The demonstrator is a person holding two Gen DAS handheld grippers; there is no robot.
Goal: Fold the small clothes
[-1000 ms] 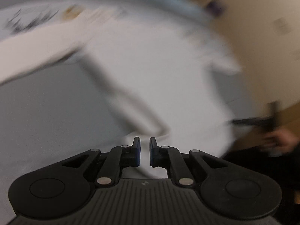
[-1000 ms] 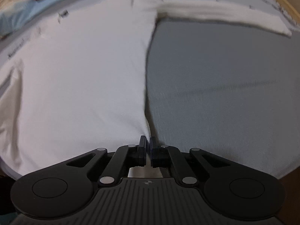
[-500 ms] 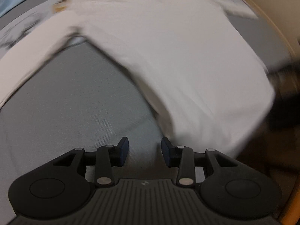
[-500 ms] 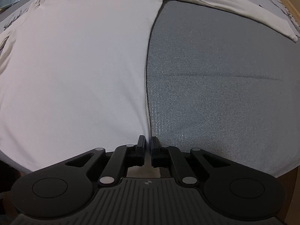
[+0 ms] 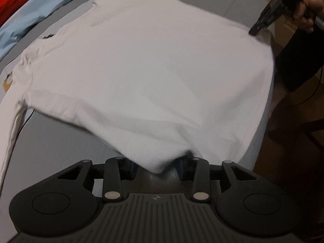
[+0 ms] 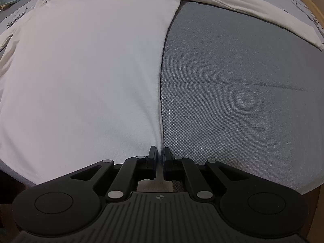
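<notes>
A white long-sleeved shirt (image 5: 154,64) lies spread flat on a grey table mat (image 5: 60,141). My left gripper (image 5: 156,169) is open, its jaws set wide on either side of the shirt's near bottom corner, which lies between them. My right gripper (image 6: 160,155) is shut on the shirt's (image 6: 81,70) other bottom corner at its side seam. It shows in the left wrist view (image 5: 255,31) at the far right, held by a hand. One sleeve (image 6: 253,14) stretches away to the right.
A light blue cloth (image 5: 40,8) and a red garment (image 5: 14,0) lie beyond the shirt at the back left. The grey mat (image 6: 243,81) lies bare to the shirt's right. The table edge and a dark chair (image 5: 299,60) are at the right.
My left gripper has opened and swung round to the shirt's near corner, which now lies between its jaws. My right gripper stays shut on its corner and has hardly moved.
</notes>
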